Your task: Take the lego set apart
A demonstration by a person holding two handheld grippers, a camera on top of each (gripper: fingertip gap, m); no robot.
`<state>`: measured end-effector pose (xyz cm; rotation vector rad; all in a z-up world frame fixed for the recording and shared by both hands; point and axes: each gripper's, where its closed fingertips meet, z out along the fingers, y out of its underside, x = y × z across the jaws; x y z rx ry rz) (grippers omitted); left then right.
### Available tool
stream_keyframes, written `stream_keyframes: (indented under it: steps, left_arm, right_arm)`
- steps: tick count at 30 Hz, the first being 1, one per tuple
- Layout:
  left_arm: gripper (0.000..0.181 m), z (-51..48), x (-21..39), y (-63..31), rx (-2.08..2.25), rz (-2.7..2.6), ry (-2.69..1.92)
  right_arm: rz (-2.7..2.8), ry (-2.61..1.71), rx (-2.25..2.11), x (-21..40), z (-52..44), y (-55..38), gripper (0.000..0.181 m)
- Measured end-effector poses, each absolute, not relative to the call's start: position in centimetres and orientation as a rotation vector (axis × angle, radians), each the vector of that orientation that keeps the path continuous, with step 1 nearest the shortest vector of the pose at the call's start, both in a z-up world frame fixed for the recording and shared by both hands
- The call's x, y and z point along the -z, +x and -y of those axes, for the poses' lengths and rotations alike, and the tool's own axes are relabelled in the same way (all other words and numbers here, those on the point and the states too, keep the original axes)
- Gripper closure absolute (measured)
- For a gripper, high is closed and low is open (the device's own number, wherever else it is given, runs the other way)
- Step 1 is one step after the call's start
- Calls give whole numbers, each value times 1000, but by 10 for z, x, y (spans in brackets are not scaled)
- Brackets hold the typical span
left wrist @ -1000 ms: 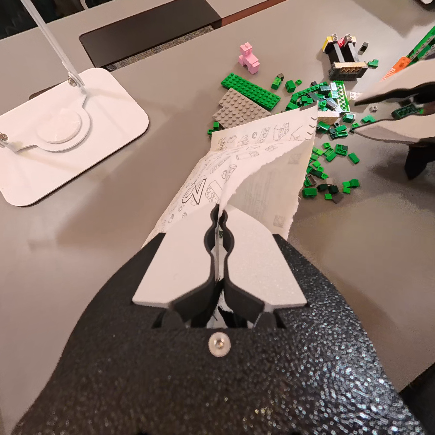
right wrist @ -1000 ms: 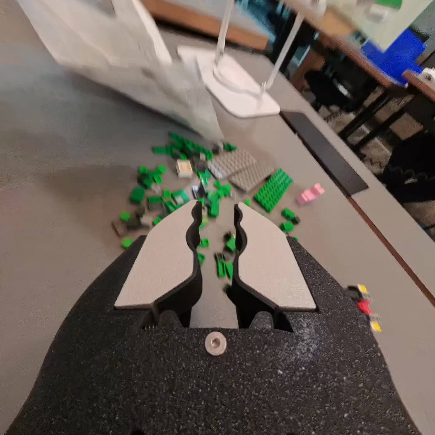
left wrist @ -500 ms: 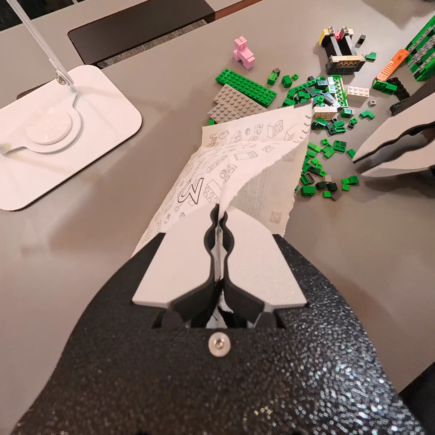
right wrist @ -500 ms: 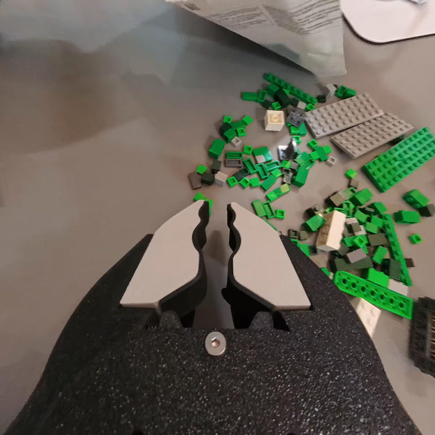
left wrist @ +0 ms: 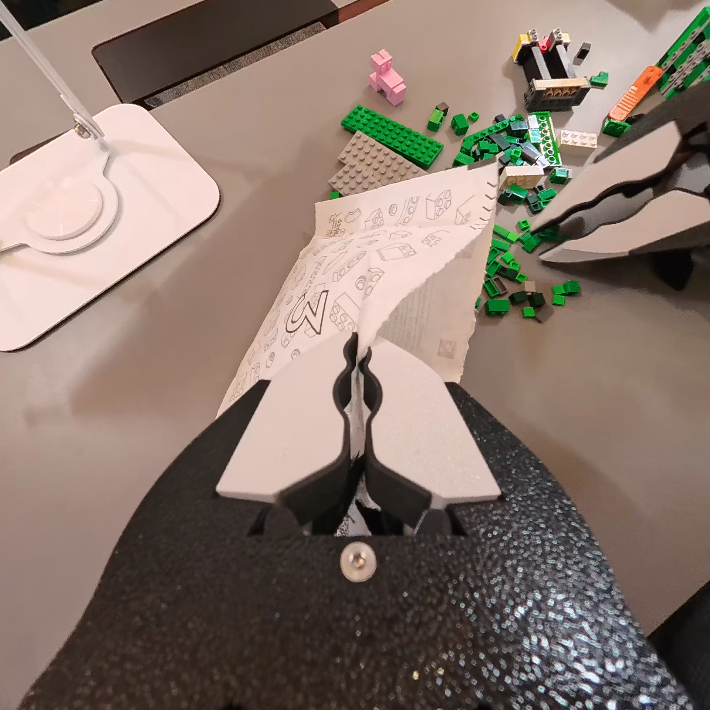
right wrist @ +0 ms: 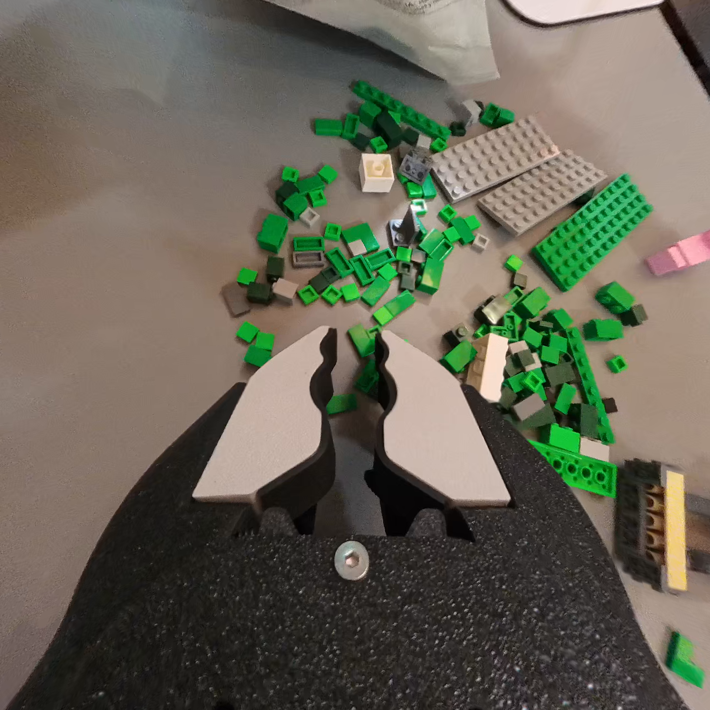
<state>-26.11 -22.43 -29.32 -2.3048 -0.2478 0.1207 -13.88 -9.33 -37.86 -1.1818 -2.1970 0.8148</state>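
Grey table (left wrist: 115, 384), white lamp base (left wrist: 77, 215) at nine o'clock. Left gripper (left wrist: 358, 347) clamps tight on the torn paper bag (left wrist: 369, 269). Right gripper (right wrist: 355, 338) hovers slightly parted, empty, over loose green lego pieces (right wrist: 345, 261); green plate (right wrist: 591, 234) at two o'clock.

Table (left wrist: 115, 403): grey, matte top
White stand base (left wrist: 77, 215): flat, rounded corners, lies on the table at the far left, with a round raised disc in its middle
Clear rods (left wrist: 50, 82): slanted, fixed by a small metal fitting to the base
Dark panel (left wrist: 215, 42): a rectangular black inset at the table's far edge, well apart from the base
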Motion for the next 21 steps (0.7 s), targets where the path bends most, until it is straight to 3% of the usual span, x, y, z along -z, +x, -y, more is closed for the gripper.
stream_keyframes:
  steps: [9,21]
  left_arm:
    - [181,224,290,-259,-106,241,-2297]
    - [181,224,290,-259,-75,236,-2289]
  right_arm:
    - [2609,-1068,-496,378,82,-139,156]
    - [2807,-986,-376,382,95,-135,164]
